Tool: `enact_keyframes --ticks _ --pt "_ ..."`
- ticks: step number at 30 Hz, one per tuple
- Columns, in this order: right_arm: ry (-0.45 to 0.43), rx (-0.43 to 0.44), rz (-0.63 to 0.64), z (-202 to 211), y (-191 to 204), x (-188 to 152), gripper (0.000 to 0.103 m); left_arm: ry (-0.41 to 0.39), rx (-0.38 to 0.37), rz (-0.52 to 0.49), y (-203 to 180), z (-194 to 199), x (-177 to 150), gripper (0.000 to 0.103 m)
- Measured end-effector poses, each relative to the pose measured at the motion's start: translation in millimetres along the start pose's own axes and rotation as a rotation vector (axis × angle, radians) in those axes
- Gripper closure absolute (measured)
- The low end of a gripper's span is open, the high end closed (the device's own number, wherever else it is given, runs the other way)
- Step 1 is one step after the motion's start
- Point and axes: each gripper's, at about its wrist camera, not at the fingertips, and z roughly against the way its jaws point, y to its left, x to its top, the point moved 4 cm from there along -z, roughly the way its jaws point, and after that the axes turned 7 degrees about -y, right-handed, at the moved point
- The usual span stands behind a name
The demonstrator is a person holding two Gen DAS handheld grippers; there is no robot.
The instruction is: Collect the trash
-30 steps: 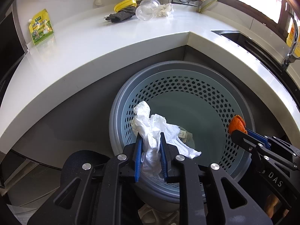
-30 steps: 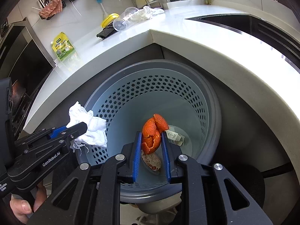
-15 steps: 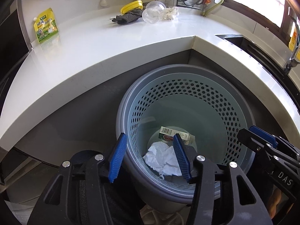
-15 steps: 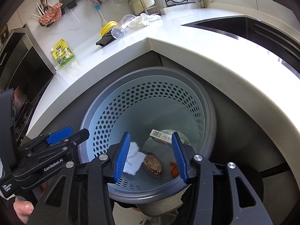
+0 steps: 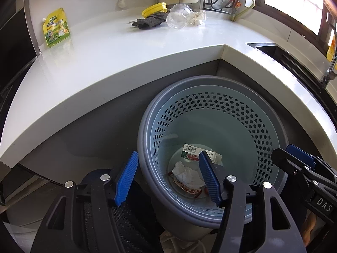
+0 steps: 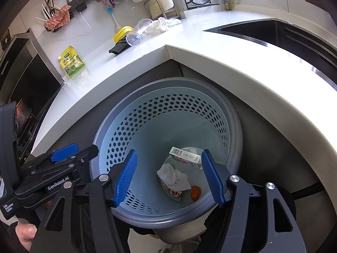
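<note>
A grey-blue perforated basket [image 5: 147, 113] stands on the floor below the counter corner. At its bottom lie a crumpled white tissue [image 5: 185, 174], a small carton [image 5: 189, 150], a red snack wrapper [image 5: 187, 188] and an orange peel [image 6: 195, 192]. My left gripper [image 5: 168, 153] hovers over the near rim, its jaws opening with nothing between them. My right gripper [image 6: 169, 152] hangs above the basket [image 6: 109, 122] too, jaws opening and empty, with the tissue [image 6: 172, 174] far below. Each gripper shows in the other's view: the right gripper [image 5: 284, 152] and the left gripper [image 6: 84, 147].
On the white counter [image 5: 105, 59] lie a clear plastic cup [image 5: 178, 16], crumpled white paper [image 5: 197, 18], a dark cloth [image 5: 149, 21], a yellow lid [image 5: 154, 9] and a green-yellow pouch [image 5: 56, 27]. A sink [image 6: 263, 31] is at the right. A thumb [image 6: 25, 232] shows low left.
The left gripper was shut on the white tissue and the right on the orange peel. Both have opened, and the tissue and peel have dropped to the basket's bottom.
</note>
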Motion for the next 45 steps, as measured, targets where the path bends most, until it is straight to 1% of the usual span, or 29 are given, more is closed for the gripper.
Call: enact_keyframes --ticks 4,10,17,29,35,38,40,42,45 --pt "-0.002 0.001 -0.012 3 1 3 0.032 -0.014 0.013 0.006 6 5 3 0.043" --pt "-0.016 -0.039 0.023 11 10 7 0.021 -0.039 0.028 0.014 13 13 5 0.039" --pt "-0.004 -0.078 0.06 15 23 9 0.018 -0.046 0.039 0.025 19 19 4 0.039" --pt "-0.033 -0.244 0.104 17 33 6 0.017 -0.058 0.044 0.044 34 29 0 0.039" --pt "-0.05 -0.249 0.106 21 37 8 0.017 -0.074 0.057 0.053 41 35 1 0.038" --pt "-0.055 -0.192 0.09 21 38 10 0.017 -0.088 0.059 0.052 44 40 6 0.034" --pt "-0.058 -0.151 0.078 22 39 15 0.017 -0.11 0.068 0.044 46 43 13 0.028" --pt "-0.069 -0.158 0.063 22 38 22 0.017 -0.135 0.075 0.042 49 47 23 0.027" --pt "-0.088 -0.154 0.077 22 42 36 0.017 -0.171 0.074 0.046 54 49 42 0.025"
